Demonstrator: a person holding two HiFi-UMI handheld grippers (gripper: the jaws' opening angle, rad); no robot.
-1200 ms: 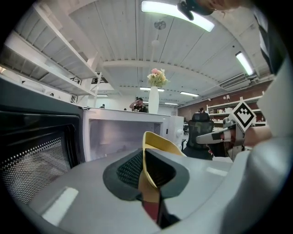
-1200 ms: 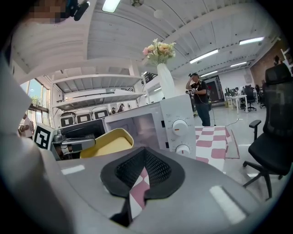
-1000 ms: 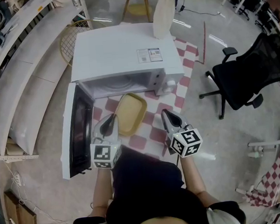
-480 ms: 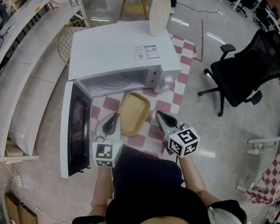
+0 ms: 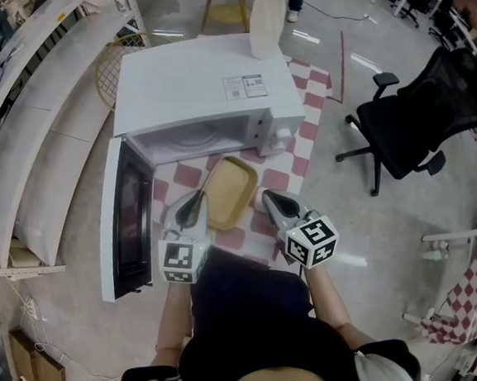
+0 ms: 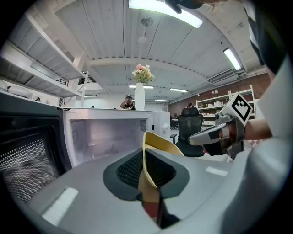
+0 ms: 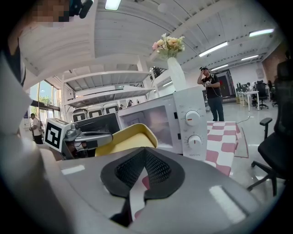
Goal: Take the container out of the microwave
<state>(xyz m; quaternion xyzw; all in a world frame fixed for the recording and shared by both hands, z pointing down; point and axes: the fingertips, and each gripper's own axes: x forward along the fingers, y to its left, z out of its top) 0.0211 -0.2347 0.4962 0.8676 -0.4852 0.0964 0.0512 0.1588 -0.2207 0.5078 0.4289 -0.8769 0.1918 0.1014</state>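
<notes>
Clamped narrow on the near-left rim of the yellow container (image 5: 230, 193): left gripper (image 6: 147, 159), one pad on each side of the thin wall, the same hold as a second ago. Closed on nothing: right gripper (image 7: 145, 157), pads meeting at the tips, with a sliver of checked cloth (image 5: 297, 151) showing in the slit below them. Drawn inward since a second ago: then clear of the container's right edge, now just beside it. Touching or not, cannot tell.

Out of the microwave (image 5: 200, 85) already, that container: set lengthwise in front of the open cavity, over the checked cloth, between the two grippers. Much the same spot as before. Resting on the cloth or lifted off it, cannot tell. Shallow and tray-like, with nothing to see inside. In the cavity, just the round turntable (image 5: 196, 137). Door (image 5: 129, 216) swung wide to the left, alongside the left gripper. White vase (image 5: 264, 13) of flowers on the microwave's far right corner.

Both grippers aimed away from the body toward the microwave, tipped a little downward, marker cubes nearest the chest. Forearms (image 5: 173, 316) stretched out side by side. Off to the right on the floor, a black office chair (image 5: 419, 124).
</notes>
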